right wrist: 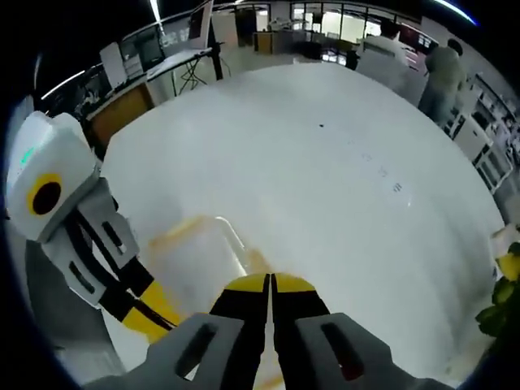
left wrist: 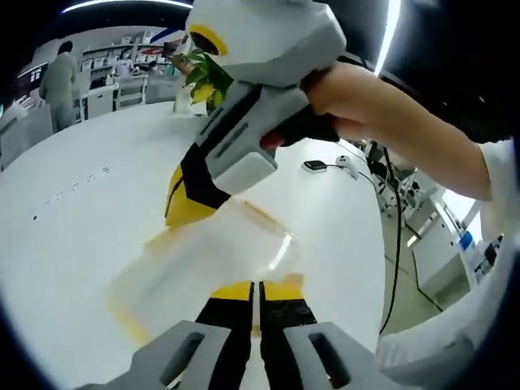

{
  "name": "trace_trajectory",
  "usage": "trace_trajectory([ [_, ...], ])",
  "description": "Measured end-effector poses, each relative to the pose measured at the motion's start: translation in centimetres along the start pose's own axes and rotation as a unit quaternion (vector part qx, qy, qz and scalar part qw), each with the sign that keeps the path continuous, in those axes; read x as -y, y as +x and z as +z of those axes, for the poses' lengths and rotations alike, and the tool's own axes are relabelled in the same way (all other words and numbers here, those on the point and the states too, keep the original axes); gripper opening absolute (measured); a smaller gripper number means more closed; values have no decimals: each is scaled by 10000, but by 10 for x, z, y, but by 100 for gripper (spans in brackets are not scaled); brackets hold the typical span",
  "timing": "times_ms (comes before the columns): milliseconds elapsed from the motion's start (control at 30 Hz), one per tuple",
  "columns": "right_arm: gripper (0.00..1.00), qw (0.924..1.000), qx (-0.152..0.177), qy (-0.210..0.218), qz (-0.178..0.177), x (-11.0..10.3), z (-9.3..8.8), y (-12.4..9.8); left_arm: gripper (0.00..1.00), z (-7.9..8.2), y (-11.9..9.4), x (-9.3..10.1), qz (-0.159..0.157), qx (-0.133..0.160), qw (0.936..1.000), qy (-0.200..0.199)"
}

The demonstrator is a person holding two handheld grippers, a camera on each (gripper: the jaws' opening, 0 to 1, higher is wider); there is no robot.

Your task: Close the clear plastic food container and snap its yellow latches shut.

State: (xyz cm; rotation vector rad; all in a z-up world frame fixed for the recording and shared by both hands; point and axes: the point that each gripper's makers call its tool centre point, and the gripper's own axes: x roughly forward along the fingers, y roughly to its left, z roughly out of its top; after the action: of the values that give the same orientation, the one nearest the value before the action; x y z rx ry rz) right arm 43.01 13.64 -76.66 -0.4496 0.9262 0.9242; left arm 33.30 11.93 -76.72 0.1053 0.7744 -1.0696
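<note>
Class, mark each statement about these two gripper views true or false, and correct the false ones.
1. The container sits on a white table. True.
2. The left gripper is wide open. False: its jaws are together.
3. The right gripper has its jaws together at the container's edge. True.
4. The container is red and opaque. False: it is clear with yellow trim.
5. A plant stands on the table beyond the container. True.

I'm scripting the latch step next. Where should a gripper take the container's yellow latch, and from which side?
Judging by this pose, take the yellow latch by its free lower edge, coming from outside the container wall. It is a flat flap hanging along the rim, so pressing inward toward the wall should snap it.
</note>
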Motion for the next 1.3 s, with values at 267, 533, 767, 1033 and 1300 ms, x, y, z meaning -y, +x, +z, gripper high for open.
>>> trace_trajectory([
  [267, 0, 9999, -113, 44, -124, 13, -3, 12, 0, -8, -6, 17, -269, -25, 9996, -3],
  [533, 0, 9999, -70, 51, -101, 14, -3, 17, 0, -35, 7, 12, -97, -367, 9988, 317],
  [767, 0, 10000, -51, -1, -81, 10, -4, 15, 0, -43, 12, 20, -164, -423, 9986, 268],
  [1033, 6, 9999, -41, -13, 125, 5, -1, 6, 10, -6, -7, 34, -470, 15, 9973, 562],
  [1300, 22, 9958, -347, -748, 411, -8, -6, -5, 25, 13, -13, 10, 102, 139, 9887, 1492],
])
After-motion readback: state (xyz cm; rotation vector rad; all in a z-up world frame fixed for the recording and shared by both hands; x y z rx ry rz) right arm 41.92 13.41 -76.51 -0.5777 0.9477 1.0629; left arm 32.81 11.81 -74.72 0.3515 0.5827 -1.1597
